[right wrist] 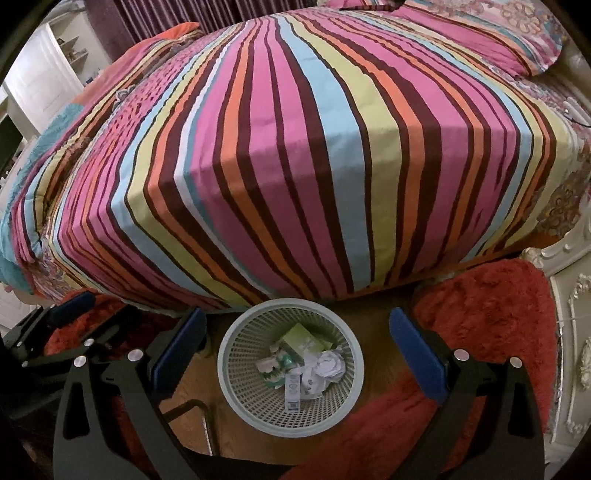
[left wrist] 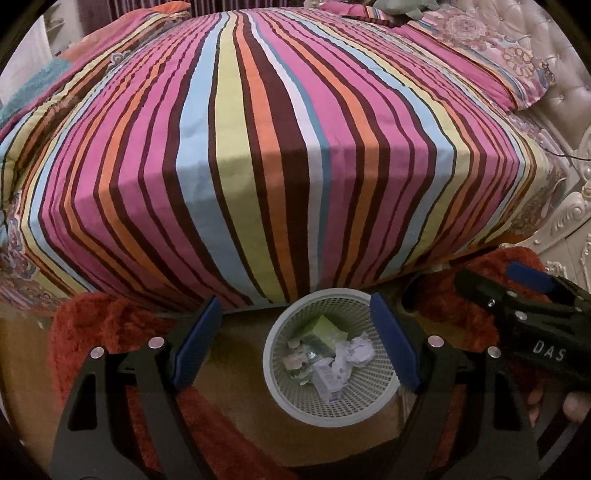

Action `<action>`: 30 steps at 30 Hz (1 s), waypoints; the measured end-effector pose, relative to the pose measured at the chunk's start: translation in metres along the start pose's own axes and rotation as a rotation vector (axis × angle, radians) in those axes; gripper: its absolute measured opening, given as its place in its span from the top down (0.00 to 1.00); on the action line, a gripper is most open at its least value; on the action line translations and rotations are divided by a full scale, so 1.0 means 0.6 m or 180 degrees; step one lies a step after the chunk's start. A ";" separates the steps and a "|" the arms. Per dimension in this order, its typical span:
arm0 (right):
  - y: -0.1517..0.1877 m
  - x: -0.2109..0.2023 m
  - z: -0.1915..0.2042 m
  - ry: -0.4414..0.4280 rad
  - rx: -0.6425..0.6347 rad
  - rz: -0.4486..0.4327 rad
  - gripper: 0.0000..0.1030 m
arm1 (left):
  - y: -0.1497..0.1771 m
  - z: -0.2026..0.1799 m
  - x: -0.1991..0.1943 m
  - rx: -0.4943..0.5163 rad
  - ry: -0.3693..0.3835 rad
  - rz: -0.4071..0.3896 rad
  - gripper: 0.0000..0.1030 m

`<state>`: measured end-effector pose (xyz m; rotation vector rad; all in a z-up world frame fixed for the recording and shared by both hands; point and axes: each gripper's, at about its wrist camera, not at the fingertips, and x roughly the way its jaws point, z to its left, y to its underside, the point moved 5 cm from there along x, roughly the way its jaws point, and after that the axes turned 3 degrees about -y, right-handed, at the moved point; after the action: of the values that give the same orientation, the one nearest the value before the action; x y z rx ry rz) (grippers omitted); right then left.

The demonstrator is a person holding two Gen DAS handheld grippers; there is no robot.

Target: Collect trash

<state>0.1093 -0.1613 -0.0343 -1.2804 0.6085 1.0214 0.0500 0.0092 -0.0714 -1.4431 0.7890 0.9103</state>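
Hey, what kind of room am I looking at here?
Most likely a bedroom. A bed under a striped bedspread fills the view, with a patterned pillow against a tufted headboard. A mesh wastebasket holding crumpled paper stands on the floor at the foot of the bed.

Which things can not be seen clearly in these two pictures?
- Basket bottom, both views: hidden under the crumpled paper and green box.
- Print on the white packet, right wrist view: too small.
- Floor under the bed, both views: hidden by the striped cover.
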 end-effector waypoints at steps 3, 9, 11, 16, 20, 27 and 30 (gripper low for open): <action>0.005 0.005 -0.005 0.0046 0.0023 0.0006 0.08 | 0.002 0.000 0.001 -0.0005 0.0013 -0.0001 0.22; 0.009 0.018 -0.005 0.0061 -0.0014 0.0082 0.08 | 0.002 -0.002 0.000 0.0055 -0.0114 -0.0037 0.22; 0.008 0.020 -0.008 0.0064 -0.0025 0.0082 0.08 | 0.003 -0.005 0.000 0.0084 -0.0090 -0.0042 0.22; 0.012 0.022 -0.008 0.0078 -0.0038 0.0093 0.08 | 0.003 -0.008 0.003 0.0083 -0.0045 -0.0026 0.22; 0.012 0.025 -0.006 0.0080 -0.0053 0.0100 0.08 | 0.003 -0.007 0.003 0.0076 -0.0056 -0.0027 0.22; 0.012 0.025 -0.003 0.0086 -0.0077 0.0106 0.08 | 0.002 -0.009 0.000 0.0107 -0.0074 -0.0062 0.22; 0.012 0.026 -0.004 0.0087 -0.0075 0.0106 0.08 | 0.002 -0.009 0.000 0.0101 -0.0064 -0.0060 0.22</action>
<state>0.1106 -0.1595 -0.0512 -1.3105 0.6422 1.0428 0.0497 0.0038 -0.0721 -1.4094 0.7706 0.8931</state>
